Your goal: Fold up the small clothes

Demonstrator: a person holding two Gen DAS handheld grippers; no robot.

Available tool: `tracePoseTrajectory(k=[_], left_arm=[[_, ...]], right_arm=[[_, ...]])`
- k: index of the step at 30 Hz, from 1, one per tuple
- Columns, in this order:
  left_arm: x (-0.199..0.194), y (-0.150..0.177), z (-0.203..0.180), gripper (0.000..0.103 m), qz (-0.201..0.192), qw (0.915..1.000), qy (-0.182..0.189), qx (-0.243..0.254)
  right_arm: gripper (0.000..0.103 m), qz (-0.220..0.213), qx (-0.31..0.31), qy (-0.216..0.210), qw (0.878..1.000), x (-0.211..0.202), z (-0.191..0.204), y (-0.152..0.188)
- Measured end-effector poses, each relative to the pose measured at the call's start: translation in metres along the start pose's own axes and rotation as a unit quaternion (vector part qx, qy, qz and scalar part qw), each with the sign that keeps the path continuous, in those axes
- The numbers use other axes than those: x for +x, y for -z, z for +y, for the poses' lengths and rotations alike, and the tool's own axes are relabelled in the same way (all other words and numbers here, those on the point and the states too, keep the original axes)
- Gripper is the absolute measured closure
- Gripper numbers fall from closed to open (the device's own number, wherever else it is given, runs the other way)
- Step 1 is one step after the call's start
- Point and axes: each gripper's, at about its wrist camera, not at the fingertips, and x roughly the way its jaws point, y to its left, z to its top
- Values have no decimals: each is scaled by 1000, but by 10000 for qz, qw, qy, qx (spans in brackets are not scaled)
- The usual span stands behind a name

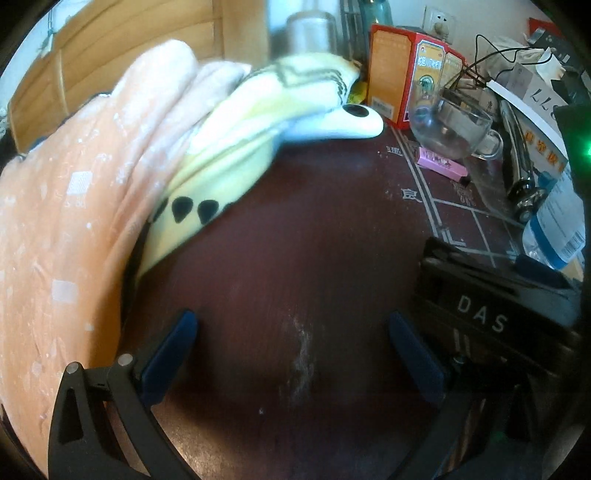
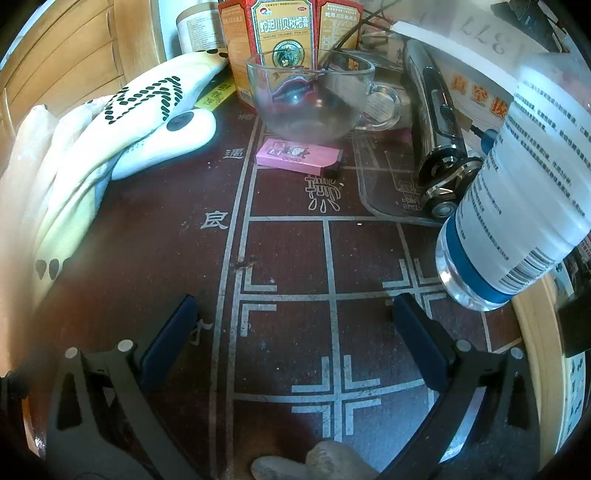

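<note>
Both tongs gape wide over the dark surface (image 1: 295, 280) — left tongs (image 1: 293, 354) empty, right tongs (image 2: 295, 339) empty too. The clothes (image 1: 74, 206) (peach cloth, yellow socks (image 2: 122, 110) on top) sit heaped at the left edge, beside a cup (image 2: 306, 99).

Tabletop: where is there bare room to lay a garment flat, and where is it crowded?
Bare: the dark table between the clothes pile and the printed grid. Crowded: the far edge, with glass cup, pink box, red carton, shaver, and bottle at right.
</note>
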Motion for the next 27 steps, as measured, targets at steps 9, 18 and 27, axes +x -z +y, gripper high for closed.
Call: tracePoseTrajectory(k=[9,18,27], left_arm=[[0,0,0,0,-1,10000,-9,-1],[1,0,0,0,-3,10000,-14,-5],[1,0,0,0,-3,10000,-18,-9]], right_arm=[[0,2,-5,1,10000,1,0,-1],[0,3,-4,0,10000,0,0,0],[0,4,-7,-3,10000,0,0,0]])
